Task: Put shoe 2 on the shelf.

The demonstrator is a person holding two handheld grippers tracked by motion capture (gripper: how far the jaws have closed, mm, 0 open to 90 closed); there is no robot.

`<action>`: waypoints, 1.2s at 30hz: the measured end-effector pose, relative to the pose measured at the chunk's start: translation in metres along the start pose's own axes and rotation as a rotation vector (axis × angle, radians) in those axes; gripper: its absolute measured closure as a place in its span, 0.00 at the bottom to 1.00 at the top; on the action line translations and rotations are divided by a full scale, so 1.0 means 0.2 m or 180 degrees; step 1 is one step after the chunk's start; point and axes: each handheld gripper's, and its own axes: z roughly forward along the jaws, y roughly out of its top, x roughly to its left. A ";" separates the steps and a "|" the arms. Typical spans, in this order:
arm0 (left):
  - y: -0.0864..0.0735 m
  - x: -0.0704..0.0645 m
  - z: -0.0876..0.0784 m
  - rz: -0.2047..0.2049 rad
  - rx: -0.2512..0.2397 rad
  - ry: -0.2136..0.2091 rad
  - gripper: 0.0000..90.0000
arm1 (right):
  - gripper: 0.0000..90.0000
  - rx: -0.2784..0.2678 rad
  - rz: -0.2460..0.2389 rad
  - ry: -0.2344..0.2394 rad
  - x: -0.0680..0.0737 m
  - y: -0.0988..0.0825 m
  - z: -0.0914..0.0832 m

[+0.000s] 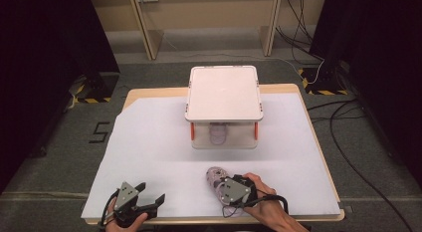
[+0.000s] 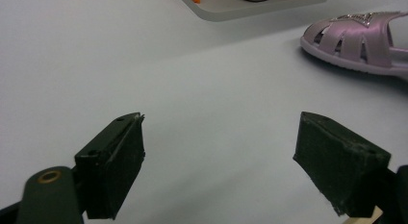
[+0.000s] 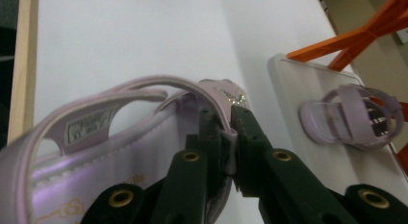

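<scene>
Lilac plastic is what your right gripper (image 3: 231, 137) has between its jaws: they are pinched together on the upper strap of the lilac sandal (image 3: 120, 152), right by its glittery trim, with the insole and its printed label showing below in the right gripper view. From above, that sandal (image 1: 215, 176) lies on the white sheet (image 1: 149, 157) near the table's front edge, with your right hand (image 1: 263, 202) behind it. Your left gripper (image 1: 142, 199) rests low over the sheet at the front left, well apart from the sandal, and its jaws stand wide with nothing but bare sheet between them. A second lilac sandal (image 3: 346, 120) sits on the lower shelf of the small white rack (image 1: 224, 92) with orange legs, farther back at the middle of the table.
</scene>
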 end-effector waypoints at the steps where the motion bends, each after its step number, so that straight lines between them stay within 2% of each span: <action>1: 0.00 0.00 0.00 -0.0018 -0.0005 -0.0005 0.19 | 0.94 -0.0029 0.0097 0.0002 -0.01 0.00 -0.02; 3: -0.01 0.00 0.00 -0.0021 -0.0012 0.0011 0.19 | 0.94 -0.0091 0.0142 -0.0011 -0.04 0.00 -0.04; 8: -0.01 0.00 -0.01 -0.0012 -0.0014 0.0015 0.19 | 0.94 -0.0088 0.0178 -0.0196 -0.09 -0.01 -0.10; 19: -0.01 0.00 0.00 0.0003 0.0008 0.0005 0.19 | 0.94 0.0107 0.0408 -0.0653 -0.26 -0.14 -0.09; 23: -0.01 0.00 0.00 0.0011 0.0010 0.0002 0.19 | 0.94 0.0217 0.0392 -0.0876 -0.32 -0.16 -0.05; 25: -0.01 0.00 0.00 0.0011 0.0009 0.0003 0.19 | 0.94 0.0301 0.0318 -0.1005 -0.36 -0.18 0.01; 33: -0.01 0.00 0.00 0.0007 0.0010 0.0005 0.19 | 0.94 0.0470 0.0378 -0.1206 -0.47 -0.21 0.19; 36: -0.01 0.00 0.00 0.0013 0.0015 0.0002 0.19 | 0.94 0.0506 0.0344 -0.1277 -0.51 -0.21 0.26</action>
